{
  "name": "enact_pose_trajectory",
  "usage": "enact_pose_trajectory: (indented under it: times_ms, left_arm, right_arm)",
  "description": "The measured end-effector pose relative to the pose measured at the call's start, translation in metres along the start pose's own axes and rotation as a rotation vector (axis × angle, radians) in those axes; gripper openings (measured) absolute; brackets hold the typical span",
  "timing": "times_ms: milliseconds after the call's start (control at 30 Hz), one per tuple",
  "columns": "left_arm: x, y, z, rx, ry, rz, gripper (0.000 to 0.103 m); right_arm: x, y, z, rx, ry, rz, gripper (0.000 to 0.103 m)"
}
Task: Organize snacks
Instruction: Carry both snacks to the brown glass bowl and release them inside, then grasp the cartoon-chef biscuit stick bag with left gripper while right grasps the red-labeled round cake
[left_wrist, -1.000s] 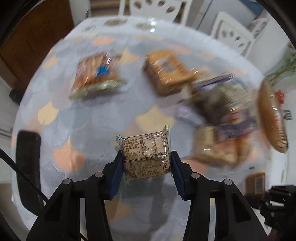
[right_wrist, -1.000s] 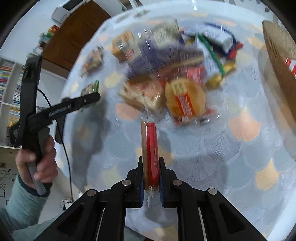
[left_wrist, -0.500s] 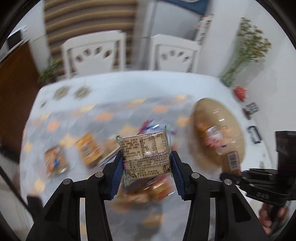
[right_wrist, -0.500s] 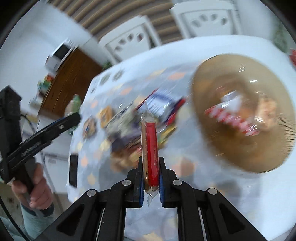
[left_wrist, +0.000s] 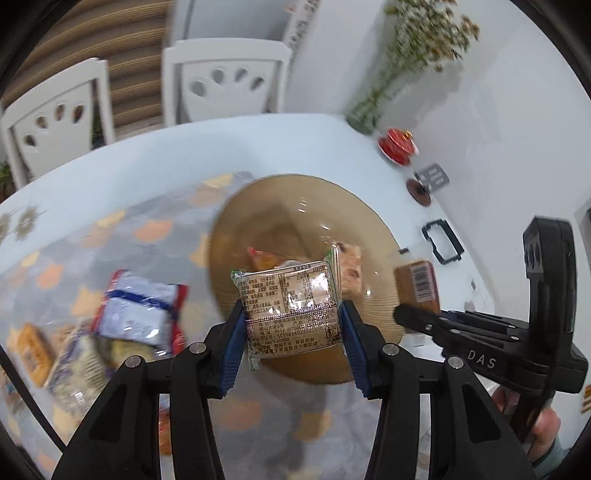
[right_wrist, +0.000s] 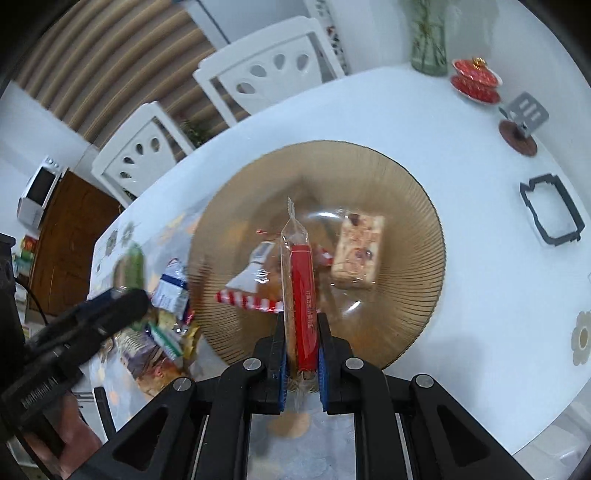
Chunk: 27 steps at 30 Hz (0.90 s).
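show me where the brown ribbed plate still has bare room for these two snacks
Free: the brown ribbed plate is bare along its right rim, past the pale nougat bar, and across its far side. Crowded: plate centre-left, and the snack pile beside its left edge.

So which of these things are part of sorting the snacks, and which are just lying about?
Part of the job:
- square clear-wrapped snack pack, in left gripper
- slim red stick snack, in right gripper
- ribbed amber glass plate
- loose packets

Lying about:
- red lidded teacup
- glass vase
- black frame

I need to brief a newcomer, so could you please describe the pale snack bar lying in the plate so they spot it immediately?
Find the big ribbed amber glass plate on the white table. On its right half lies the nougat-like bar: flat, rectangular, cream with dark red specks, unlike the red-and-white striped packet beside it.
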<state>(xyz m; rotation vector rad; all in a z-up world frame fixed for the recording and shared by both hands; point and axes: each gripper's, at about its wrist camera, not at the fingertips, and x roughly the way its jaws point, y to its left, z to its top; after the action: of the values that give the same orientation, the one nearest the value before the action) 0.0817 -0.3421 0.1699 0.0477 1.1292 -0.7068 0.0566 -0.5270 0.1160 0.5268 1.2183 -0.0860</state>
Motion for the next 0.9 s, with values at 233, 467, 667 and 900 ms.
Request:
enact_pose_trajectory:
  times_ms: [233,467,667,900]
  left_arm:
    - [0.027,-0.009,-0.001,0.005,0.048,-0.037,0.072]
    - [0.011,0.021,-0.007,-0.087,0.01,-0.047,0.072]
    - [-0.012,0.056,-0.018,-0.179,-0.03,-0.013,0.072]
    - [-0.067,0.115,-0.038,-0.264,-0.119,0.116,0.072]
  right_arm:
    - [0.015,-0.011,0.011,0.001,0.041,-0.018,0.031]
    - [0.009,-0.02,0.007,0.01,0.016,-0.014,0.051]
    - [0.011,0.001,-0.002,-0.032,0.032,0.004,0.051]
    - [0.013,0.048,-0.013,-0.115,0.039,0.061,0.051]
